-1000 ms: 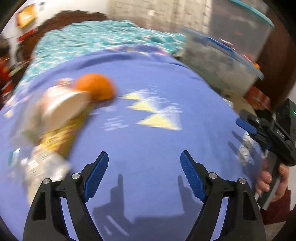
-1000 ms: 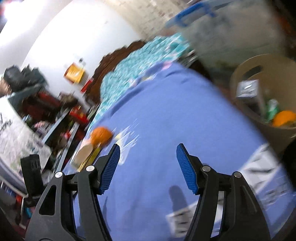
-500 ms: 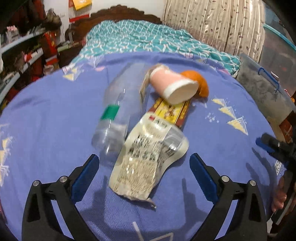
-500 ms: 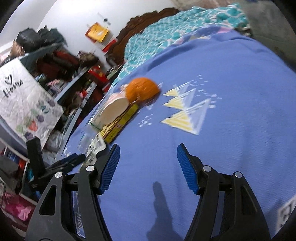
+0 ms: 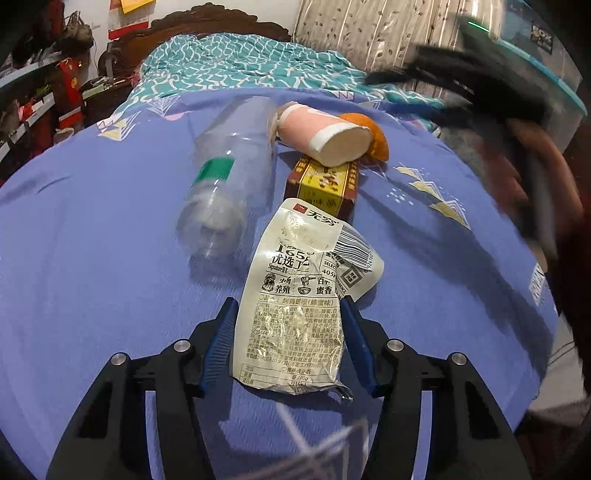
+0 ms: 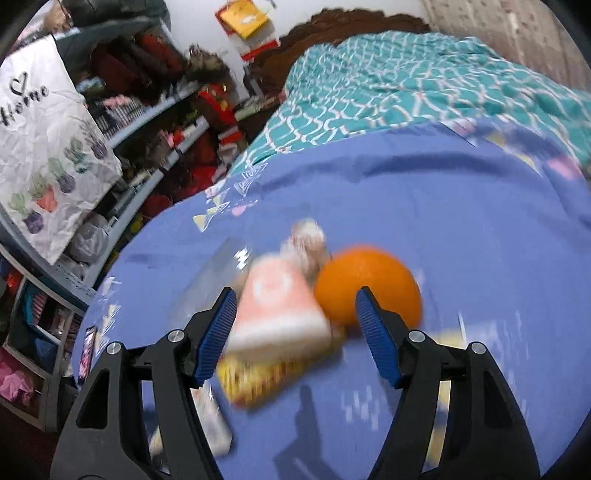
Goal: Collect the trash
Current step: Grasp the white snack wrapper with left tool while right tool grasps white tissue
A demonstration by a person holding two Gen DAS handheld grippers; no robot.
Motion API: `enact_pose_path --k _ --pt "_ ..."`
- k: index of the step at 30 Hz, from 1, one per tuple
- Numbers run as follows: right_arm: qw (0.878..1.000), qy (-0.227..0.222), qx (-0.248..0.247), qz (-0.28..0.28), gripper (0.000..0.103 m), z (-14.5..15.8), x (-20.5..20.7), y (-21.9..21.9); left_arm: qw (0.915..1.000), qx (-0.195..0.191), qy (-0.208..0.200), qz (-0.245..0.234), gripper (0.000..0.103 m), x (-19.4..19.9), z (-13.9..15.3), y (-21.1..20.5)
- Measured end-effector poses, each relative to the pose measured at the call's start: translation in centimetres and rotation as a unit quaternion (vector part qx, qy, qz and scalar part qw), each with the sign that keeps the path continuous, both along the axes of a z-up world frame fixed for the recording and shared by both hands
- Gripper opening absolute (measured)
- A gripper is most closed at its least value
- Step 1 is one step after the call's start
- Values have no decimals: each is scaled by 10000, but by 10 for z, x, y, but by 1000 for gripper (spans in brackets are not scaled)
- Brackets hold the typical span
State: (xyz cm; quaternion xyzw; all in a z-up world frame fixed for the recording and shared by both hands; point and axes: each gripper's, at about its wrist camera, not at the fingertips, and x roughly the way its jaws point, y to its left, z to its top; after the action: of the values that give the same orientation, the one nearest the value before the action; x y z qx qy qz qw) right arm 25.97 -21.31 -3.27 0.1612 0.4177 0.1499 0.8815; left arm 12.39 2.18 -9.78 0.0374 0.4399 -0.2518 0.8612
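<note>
Trash lies on a blue sheet (image 5: 92, 240). A white printed wrapper (image 5: 295, 295) lies between the pads of my left gripper (image 5: 288, 343), whose jaws stand at its two edges, still parted. Beyond it are a clear plastic bottle (image 5: 225, 177), a brown and yellow box (image 5: 325, 181), a pink paper cup (image 5: 325, 136) on its side and an orange (image 5: 373, 136). My right gripper (image 6: 295, 328) is open, above the pink cup (image 6: 277, 306) and the orange (image 6: 369, 284), blurred.
A teal patterned quilt (image 5: 240, 70) lies at the far end of the bed, against a dark wooden headboard (image 5: 207, 22). Cluttered shelves (image 6: 129, 122) stand to the left. The other hand-held gripper (image 5: 498, 92) passes blurred at the upper right of the left wrist view.
My left gripper has moved forward onto the wrapper and its jaws have narrowed around it. My right gripper has swung left and closer, over the cup and the orange.
</note>
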Motion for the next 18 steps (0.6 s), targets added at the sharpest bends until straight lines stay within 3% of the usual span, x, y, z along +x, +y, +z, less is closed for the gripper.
enact_pose_path --k 5,7,10,12,15,18 --pt "9934 1031 -489 74 69 -26 89 27 9993 -362 84 43 53 -8 -1 18" --pt "9884 1417 -536 47 68 -42 106 32 9991 -400 92 38 54 -8 -2 18" --pt "9822 1791 -498 265 45 -60 120 45 9992 -391 78 -29 54 -9 -1 15" --pt "9852 1586 -523 382 34 -56 112 51 9991 -400 83 -67 54 -8 -1 13" --pt "9958 835 -359 -46 31 -26 93 31 9990 -431 95 -85 54 -8 -1 13" --pt "9989 44 -97 -462 31 12 60 -1 9990 -415 74 -117 54 -9 -1 12"
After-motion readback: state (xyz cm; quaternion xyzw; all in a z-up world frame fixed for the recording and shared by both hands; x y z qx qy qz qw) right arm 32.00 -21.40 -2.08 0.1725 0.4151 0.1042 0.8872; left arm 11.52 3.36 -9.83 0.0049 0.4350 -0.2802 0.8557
